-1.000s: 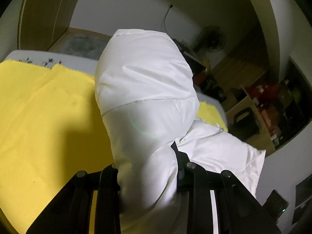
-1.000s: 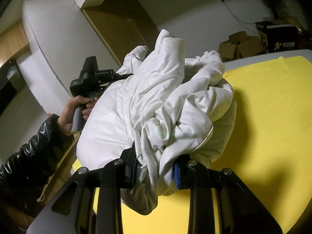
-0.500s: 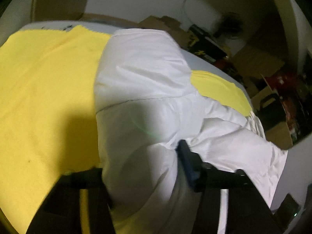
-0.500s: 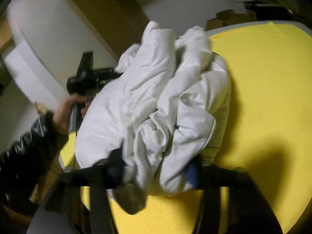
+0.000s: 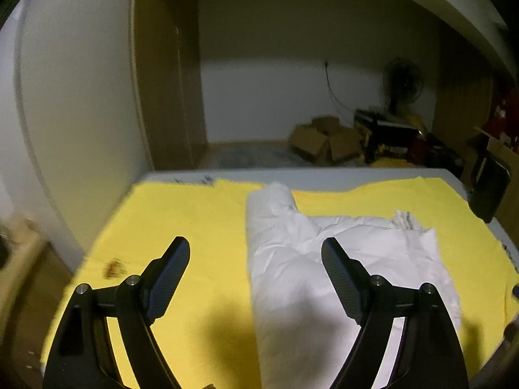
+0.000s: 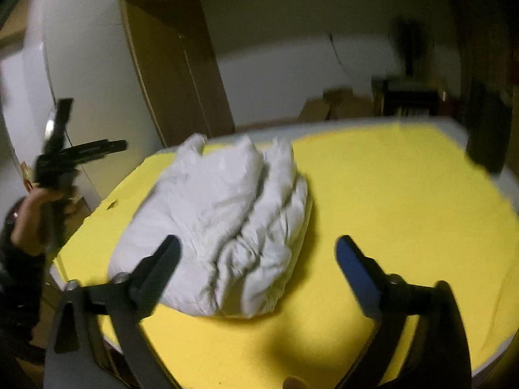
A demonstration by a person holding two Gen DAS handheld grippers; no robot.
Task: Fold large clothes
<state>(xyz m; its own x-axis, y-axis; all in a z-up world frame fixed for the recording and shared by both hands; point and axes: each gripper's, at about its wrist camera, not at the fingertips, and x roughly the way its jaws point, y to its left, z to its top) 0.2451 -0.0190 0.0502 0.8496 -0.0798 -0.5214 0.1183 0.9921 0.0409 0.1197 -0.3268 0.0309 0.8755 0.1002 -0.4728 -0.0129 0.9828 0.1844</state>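
Legible text: none. Small dark marks, perhaps print, stand at the far left edge of the white table top (image 5: 324,175), just beyond the yellow cloth cover (image 5: 201,227); too blurred to read.

Right wrist view is motion-blurred: boxes (image 6: 337,103) and shelf (image 6: 408,97) at the back are smeared, contents unreadable. White jacket (image 5: 324,259) is cut off at the bottom edge in the left wrist view, partly behind a finger. Small brown mark (image 5: 113,267) on the yellow cloth (image 5: 194,220): too blurred to identify.
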